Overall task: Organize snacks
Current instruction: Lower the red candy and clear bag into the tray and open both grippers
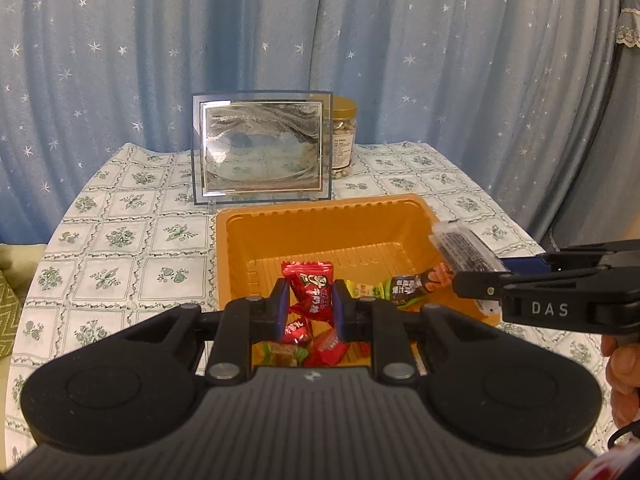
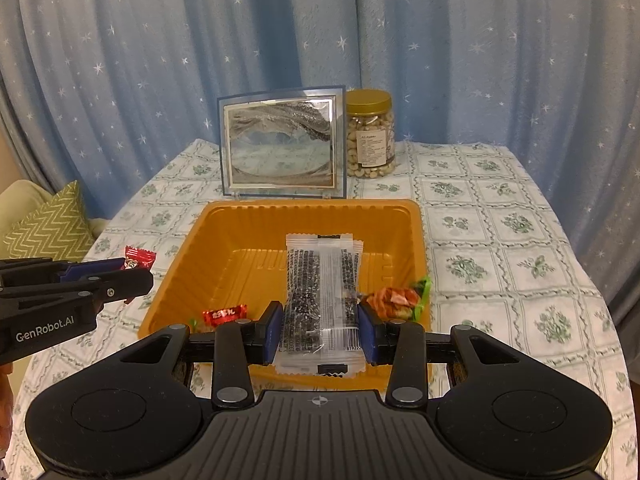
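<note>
left wrist view shows my left gripper (image 1: 309,307) pinching a red candy (image 1: 310,288) and my right gripper (image 2: 320,330) squeezing a clear packet (image 2: 320,300), so i let go low over the orange tray (image 2: 224,216).

An orange tray (image 2: 224,240) sits on a white tablecloth (image 2: 500,240) checked with green flowers. Behind the tray hangs a blue curtain (image 2: 280,40) dotted with white stars; a gold-lidded jar (image 2: 370,136) stands there too. Left of the tray, a green zigzag cushion (image 2: 48,228).

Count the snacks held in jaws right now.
2. A red candy is in the left gripper jaws; a clear packet is in the right gripper jaws. Other snacks lie in the tray, some possibly hidden.
</note>
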`<state>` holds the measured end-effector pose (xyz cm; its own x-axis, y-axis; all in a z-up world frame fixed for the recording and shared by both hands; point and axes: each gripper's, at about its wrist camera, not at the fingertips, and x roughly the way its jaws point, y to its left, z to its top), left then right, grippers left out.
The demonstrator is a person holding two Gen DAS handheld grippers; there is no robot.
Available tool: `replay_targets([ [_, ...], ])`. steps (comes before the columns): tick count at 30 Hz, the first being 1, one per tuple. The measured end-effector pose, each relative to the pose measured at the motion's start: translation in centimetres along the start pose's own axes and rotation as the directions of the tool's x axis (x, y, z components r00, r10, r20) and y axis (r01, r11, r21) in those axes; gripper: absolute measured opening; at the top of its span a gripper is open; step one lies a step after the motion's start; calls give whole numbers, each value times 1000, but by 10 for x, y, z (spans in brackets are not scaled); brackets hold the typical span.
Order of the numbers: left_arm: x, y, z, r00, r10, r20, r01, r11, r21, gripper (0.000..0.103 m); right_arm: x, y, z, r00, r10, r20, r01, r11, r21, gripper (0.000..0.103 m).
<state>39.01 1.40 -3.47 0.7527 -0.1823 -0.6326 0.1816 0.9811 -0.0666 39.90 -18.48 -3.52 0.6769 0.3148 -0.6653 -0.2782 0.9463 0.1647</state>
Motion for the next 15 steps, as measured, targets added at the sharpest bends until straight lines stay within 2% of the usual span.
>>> replay_targets([
  [15, 38, 3, -1, 999, -3, -41, 3, 1000, 1, 20, 30, -3, 7, 1000, -4, -28, 4, 1000, 3, 40],
])
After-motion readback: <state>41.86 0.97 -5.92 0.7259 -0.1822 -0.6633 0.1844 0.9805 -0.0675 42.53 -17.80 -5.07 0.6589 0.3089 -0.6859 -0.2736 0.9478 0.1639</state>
